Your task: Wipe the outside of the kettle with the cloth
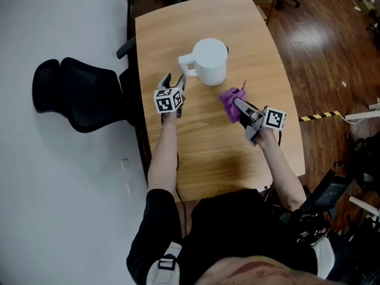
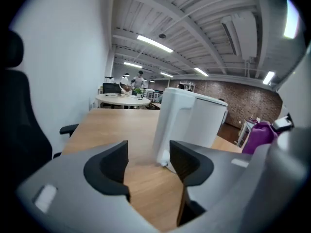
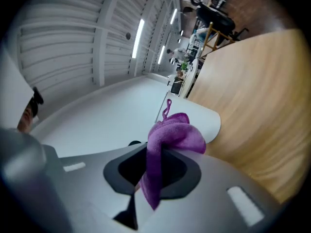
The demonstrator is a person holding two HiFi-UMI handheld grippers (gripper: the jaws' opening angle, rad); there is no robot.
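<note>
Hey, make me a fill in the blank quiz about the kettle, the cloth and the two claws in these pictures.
The right claw is shut on a ____ cloth.
The left claw, near the handle of the kettle, is ____.
The white kettle stands upright on a wooden ____.
Missing words: purple; open; table.

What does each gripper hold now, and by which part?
The right gripper pinches the purple cloth at a bunched fold. The left gripper holds nothing; its jaws stand open by the kettle handle.
</note>
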